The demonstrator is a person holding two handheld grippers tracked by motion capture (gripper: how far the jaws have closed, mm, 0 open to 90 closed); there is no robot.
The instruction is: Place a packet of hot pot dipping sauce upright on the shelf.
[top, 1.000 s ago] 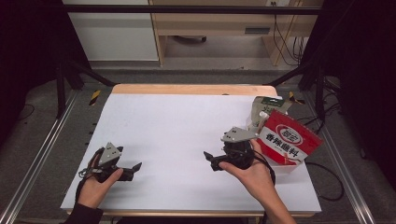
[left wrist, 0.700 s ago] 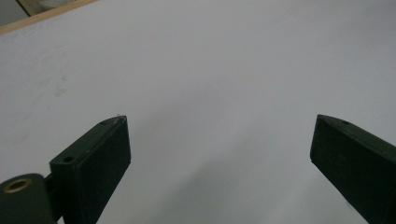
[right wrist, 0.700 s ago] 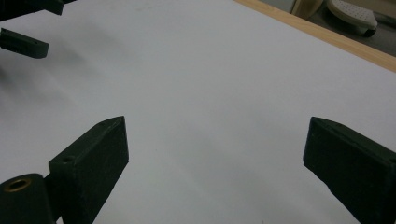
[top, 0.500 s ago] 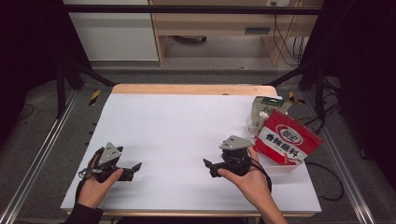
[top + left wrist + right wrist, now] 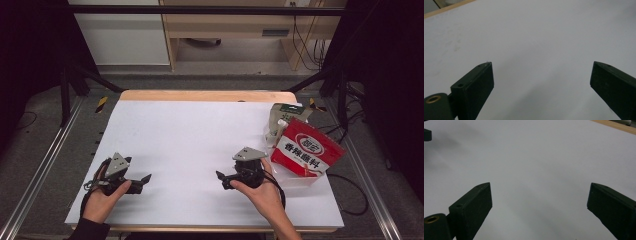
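Note:
My left gripper [image 5: 144,180] rests low on the white table [image 5: 190,130] near its front left corner, held by a hand, jaws pointing right. In the left gripper view the left gripper [image 5: 541,75] stands open with bare white table between its jaws. My right gripper [image 5: 221,178] sits near the front right, jaws pointing left toward the table's middle. In the right gripper view the right gripper [image 5: 539,195] is open too, nothing between its jaws. A red snack bag [image 5: 307,153] with white lettering lies just right of the right hand. A pale green-topped pouch [image 5: 281,119] sits behind it.
The bags lie on a clear flat sheet [image 5: 300,178] at the table's right edge. A wooden strip [image 5: 205,95] runs along the far edge. Black frame legs [image 5: 70,85] and cables [image 5: 350,190] stand on the floor around the table.
The right gripper has moved down and toward the front edge, away from the bags. The left gripper has stayed in place.

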